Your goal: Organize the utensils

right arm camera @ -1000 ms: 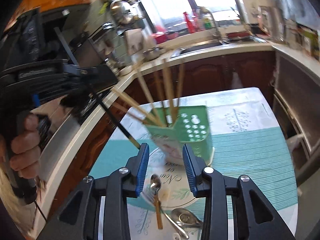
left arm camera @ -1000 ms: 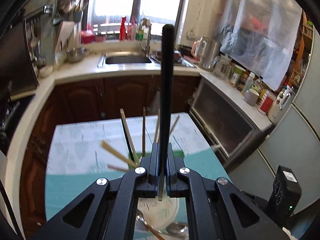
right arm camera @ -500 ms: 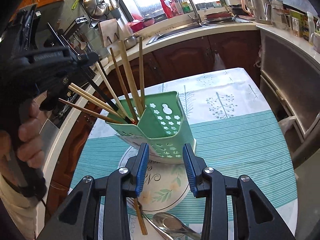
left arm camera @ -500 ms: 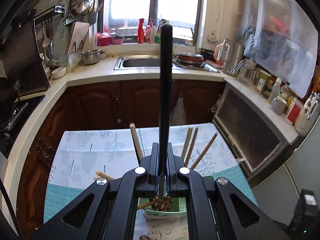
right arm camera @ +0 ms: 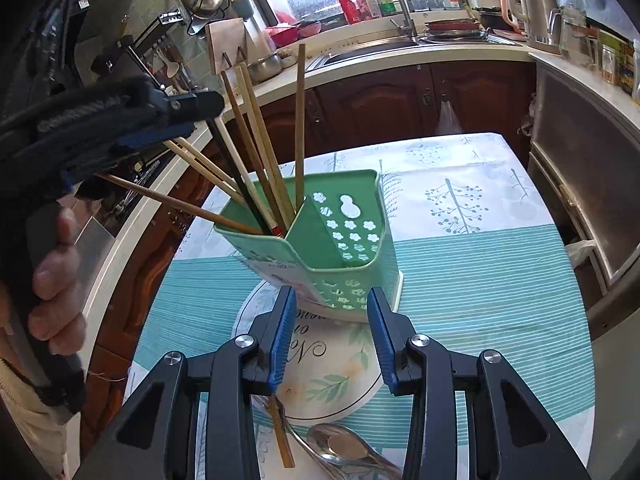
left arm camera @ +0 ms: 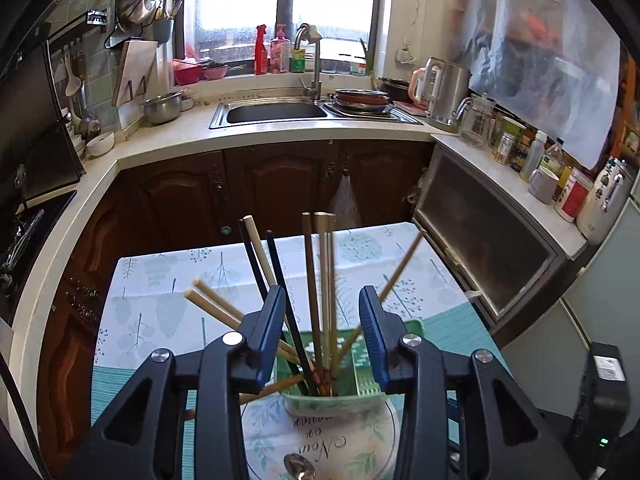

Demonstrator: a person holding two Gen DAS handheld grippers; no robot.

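— So, where are the chopsticks (right arm camera: pixel 256 152)?
— Standing fanned in the green holder (right arm camera: pixel 344 240) on the table (right arm camera: pixel 480 280).
— And the grippers?
— Left gripper (left arm camera: pixel 322 320) and right gripper (right arm camera: pixel 331 332) both spread wide, holding nothing.

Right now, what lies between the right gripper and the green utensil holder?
In the right wrist view, only the rim of a printed round plate lies between the open right gripper and the green utensil holder; no utensil there.
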